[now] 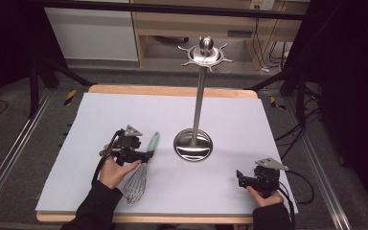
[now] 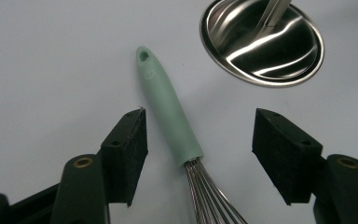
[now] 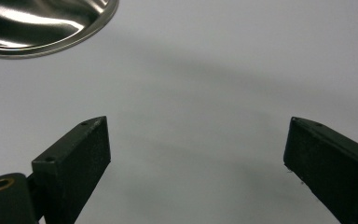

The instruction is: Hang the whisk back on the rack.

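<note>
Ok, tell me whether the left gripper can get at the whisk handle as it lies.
Probably yes. The left gripper is open, its fingers either side of the whisk handle without touching it, and nothing lies between on the white mat.

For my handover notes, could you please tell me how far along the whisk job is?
Nothing looks done: the whisk lies flat on the table, ungripped. In hand: the left gripper straddles its handle, jaws open. The right gripper waits open. Left, probably: gripping, lifting, hanging it on the stand.
</note>
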Action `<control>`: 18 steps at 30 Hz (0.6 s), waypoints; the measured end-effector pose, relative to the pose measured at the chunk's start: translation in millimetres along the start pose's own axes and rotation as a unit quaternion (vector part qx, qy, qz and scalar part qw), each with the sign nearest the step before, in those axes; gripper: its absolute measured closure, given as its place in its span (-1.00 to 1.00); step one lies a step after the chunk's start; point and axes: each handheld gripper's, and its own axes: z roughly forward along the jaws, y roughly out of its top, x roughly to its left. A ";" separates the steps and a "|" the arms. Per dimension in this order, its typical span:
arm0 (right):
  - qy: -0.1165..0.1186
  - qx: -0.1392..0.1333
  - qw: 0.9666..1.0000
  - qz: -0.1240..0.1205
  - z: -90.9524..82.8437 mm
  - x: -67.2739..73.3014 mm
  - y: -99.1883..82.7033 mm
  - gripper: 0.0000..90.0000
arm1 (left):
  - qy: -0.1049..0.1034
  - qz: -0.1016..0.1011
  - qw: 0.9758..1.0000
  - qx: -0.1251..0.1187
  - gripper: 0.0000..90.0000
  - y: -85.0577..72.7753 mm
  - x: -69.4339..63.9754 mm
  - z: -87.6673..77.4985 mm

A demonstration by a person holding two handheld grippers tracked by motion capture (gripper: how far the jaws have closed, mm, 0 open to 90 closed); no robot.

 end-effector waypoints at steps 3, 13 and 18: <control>0.000 0.000 1.000 0.000 -0.1 0.1 0.1 -0.83 | -0.002 -0.006 1.000 0.015 -0.17 -0.3 1.6 4.5; 0.000 0.000 1.000 -0.003 0.7 -0.8 0.1 -0.83 | 0.000 -0.010 0.999 0.049 -0.04 1.9 1.5 16.6; 0.002 0.001 1.000 -0.002 0.5 -0.7 0.1 -0.83 | 0.002 -0.009 0.998 0.063 0.02 2.6 1.4 21.9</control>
